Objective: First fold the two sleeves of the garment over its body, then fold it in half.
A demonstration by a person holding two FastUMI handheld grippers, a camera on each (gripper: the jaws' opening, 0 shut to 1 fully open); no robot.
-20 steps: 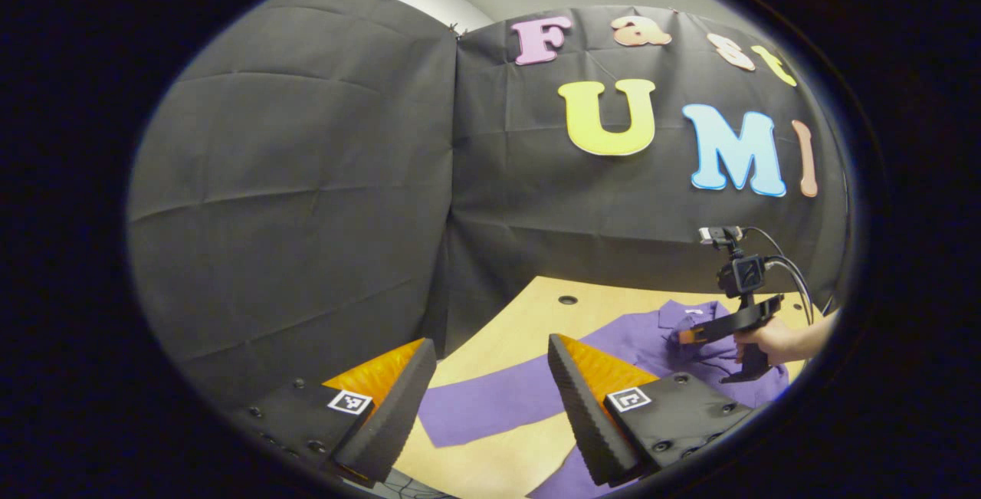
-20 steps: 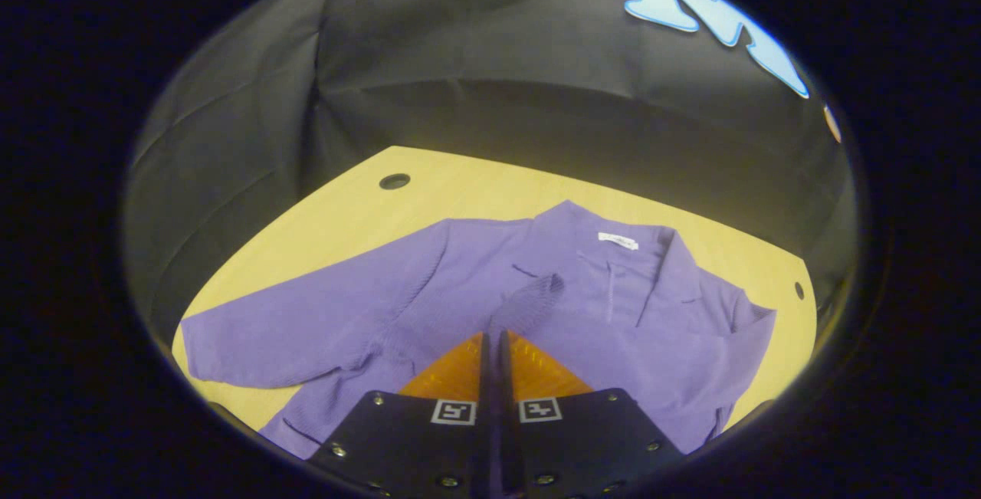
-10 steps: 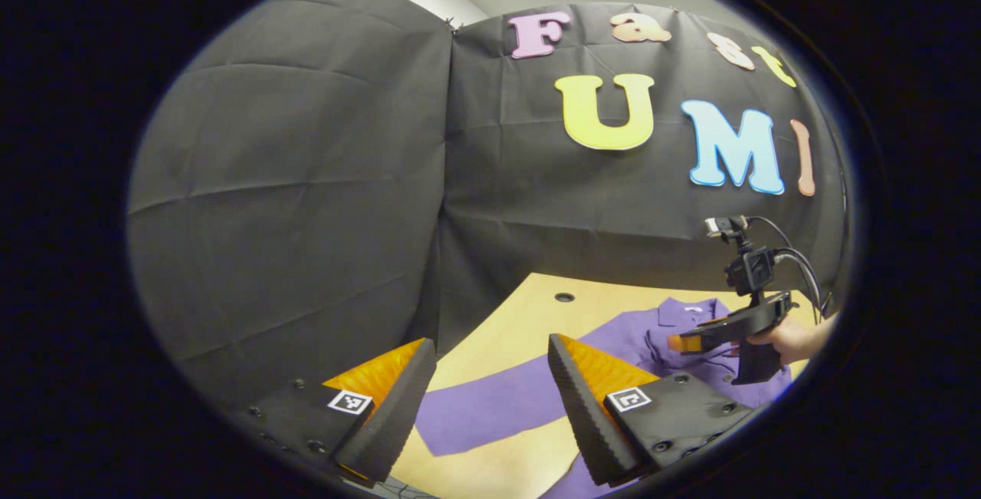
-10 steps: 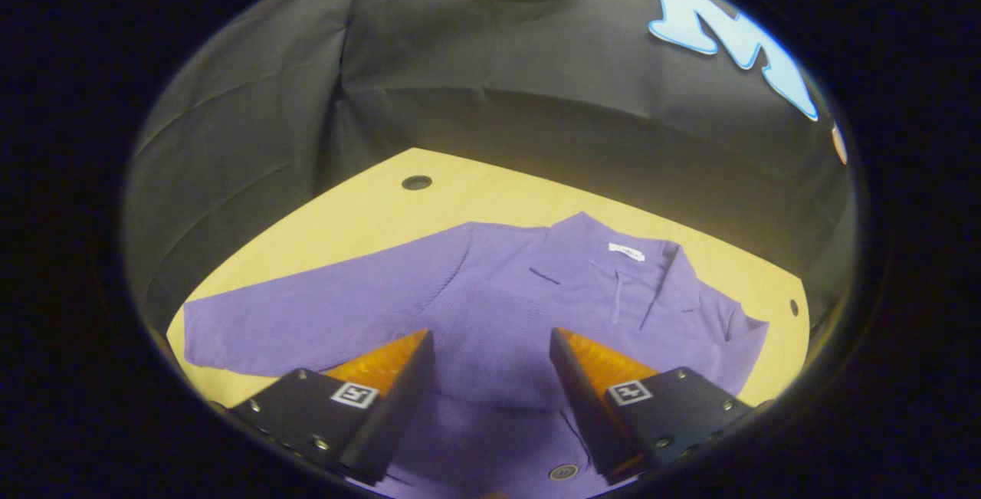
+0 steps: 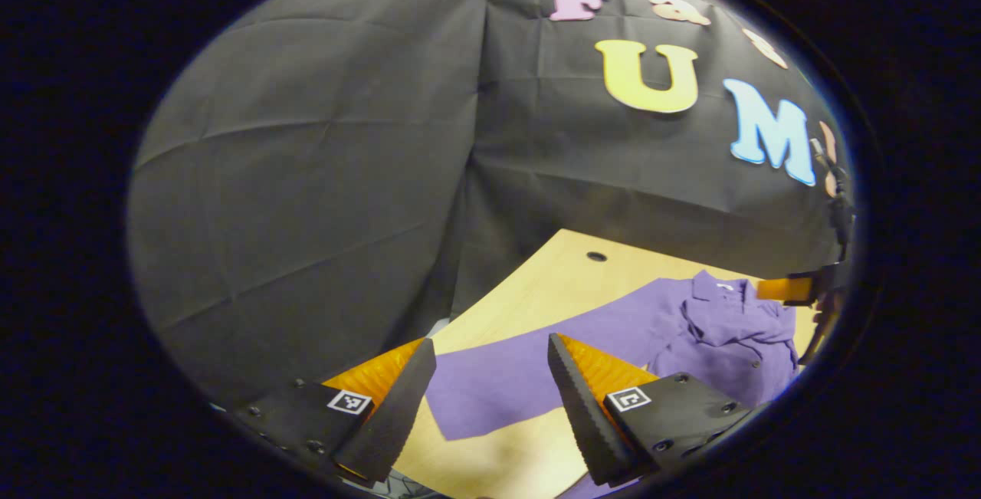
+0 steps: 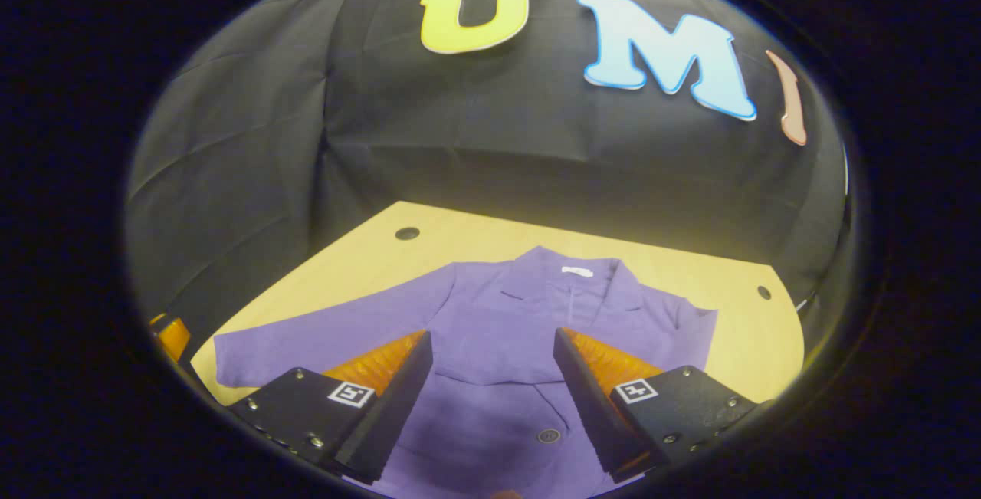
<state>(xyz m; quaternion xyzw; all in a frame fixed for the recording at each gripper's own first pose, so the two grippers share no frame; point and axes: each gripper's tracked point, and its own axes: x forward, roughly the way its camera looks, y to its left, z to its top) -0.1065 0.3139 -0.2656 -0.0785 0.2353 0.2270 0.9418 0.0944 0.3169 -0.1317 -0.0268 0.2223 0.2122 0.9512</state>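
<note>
Purple shirt lies flat on our desk, one sleeve stretched ahead of our wide, empty left tongs, presumably next to fold, while our right tongs hover wide over its body.

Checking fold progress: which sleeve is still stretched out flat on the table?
The long sleeve reaching toward the left tool; the other sleeve is already folded over the body.

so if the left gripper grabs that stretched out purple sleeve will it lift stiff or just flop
Probably flop: the sleeve is thin cloth lying flat on the table, so it should drape from the pinch. It is likely light. The body may drag slightly if it is pulled sideways.
</note>
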